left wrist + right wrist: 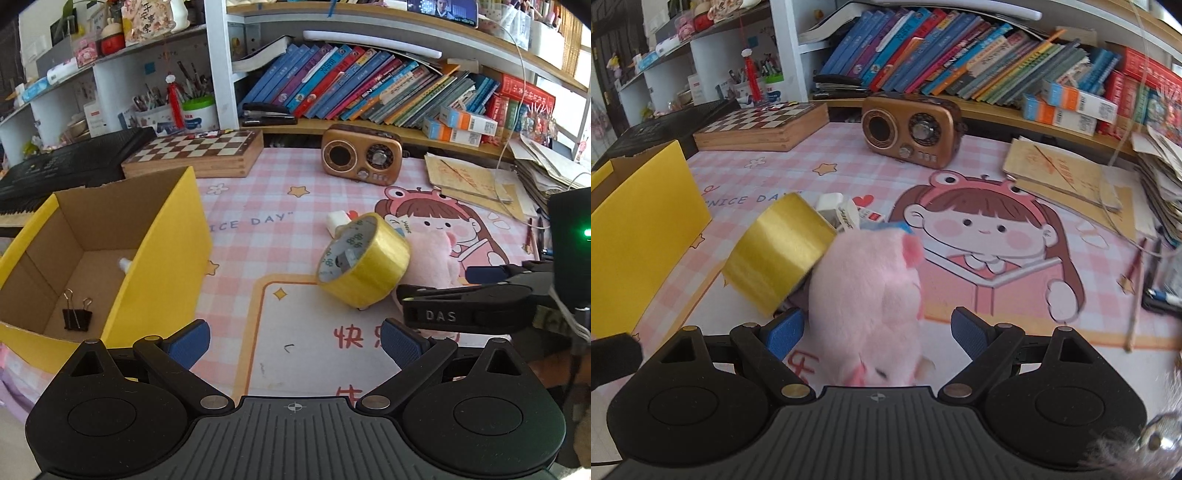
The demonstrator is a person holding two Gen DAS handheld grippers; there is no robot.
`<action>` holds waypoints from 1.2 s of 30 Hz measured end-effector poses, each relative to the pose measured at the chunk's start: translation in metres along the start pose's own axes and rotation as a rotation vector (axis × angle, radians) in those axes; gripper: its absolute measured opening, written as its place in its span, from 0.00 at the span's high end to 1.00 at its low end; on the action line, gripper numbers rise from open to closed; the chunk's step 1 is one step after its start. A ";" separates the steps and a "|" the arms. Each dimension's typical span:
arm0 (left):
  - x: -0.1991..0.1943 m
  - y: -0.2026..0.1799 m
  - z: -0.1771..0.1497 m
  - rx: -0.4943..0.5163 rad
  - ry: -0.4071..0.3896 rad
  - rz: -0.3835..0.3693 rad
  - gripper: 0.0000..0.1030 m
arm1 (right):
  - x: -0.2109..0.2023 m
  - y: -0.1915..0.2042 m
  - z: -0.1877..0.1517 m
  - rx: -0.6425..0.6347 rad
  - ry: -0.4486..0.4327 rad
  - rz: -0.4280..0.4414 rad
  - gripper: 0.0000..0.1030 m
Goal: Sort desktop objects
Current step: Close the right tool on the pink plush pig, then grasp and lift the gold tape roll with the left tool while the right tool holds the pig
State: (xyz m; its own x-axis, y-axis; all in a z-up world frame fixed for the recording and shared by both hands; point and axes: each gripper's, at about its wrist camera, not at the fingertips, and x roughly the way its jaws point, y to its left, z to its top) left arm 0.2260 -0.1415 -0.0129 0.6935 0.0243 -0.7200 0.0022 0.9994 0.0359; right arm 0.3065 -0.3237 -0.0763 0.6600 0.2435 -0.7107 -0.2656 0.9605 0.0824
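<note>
Across the counter lies a pink checked cartoon mat, and at nine o'clock in the left wrist view stands the yellow cardboard box, open at the top. Inside it lie a black binder clip and, by the far wall, a small white object whose kind cannot be told. At twelve o'clock sits a brown retro radio, with a chessboard case at eleven o'clock beside it, both below the shelf of leaning books.

Near the mat's middle, the yellow tape roll rests tilted on its edge, touching the pink plush toy on its three o'clock side. Behind the roll, at twelve o'clock from it, lies a small white item.

The right gripper has its fingers spread wide around the plush toy; the left pad touches or nearly touches the fur, the right pad stands apart. The left gripper hovers at six o'clock from the tape roll, fingers wide and holding nothing.
</note>
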 end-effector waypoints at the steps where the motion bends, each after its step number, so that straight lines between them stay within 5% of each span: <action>1: 0.000 0.001 0.001 0.001 -0.001 0.002 0.03 | 0.003 0.000 0.001 -0.002 0.003 0.005 0.21; 4: 0.002 0.000 0.003 0.002 -0.001 0.004 0.03 | 0.004 -0.001 0.003 0.000 0.012 0.033 0.44; 7: 0.006 -0.001 0.005 0.000 0.002 -0.004 0.03 | -0.003 -0.004 0.000 0.010 0.006 0.053 0.49; 21: 0.044 -0.032 0.016 0.007 0.048 -0.141 0.03 | -0.058 -0.042 -0.031 0.119 0.009 -0.011 0.51; 36: 0.091 -0.076 0.025 0.122 0.081 -0.212 0.03 | -0.070 -0.073 -0.044 0.182 0.021 -0.102 0.51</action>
State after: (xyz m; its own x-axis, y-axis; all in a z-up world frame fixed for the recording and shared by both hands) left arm 0.3063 -0.2158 -0.0638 0.6084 -0.1789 -0.7732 0.2324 0.9717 -0.0420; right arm 0.2482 -0.4166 -0.0632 0.6615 0.1424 -0.7363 -0.0657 0.9890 0.1323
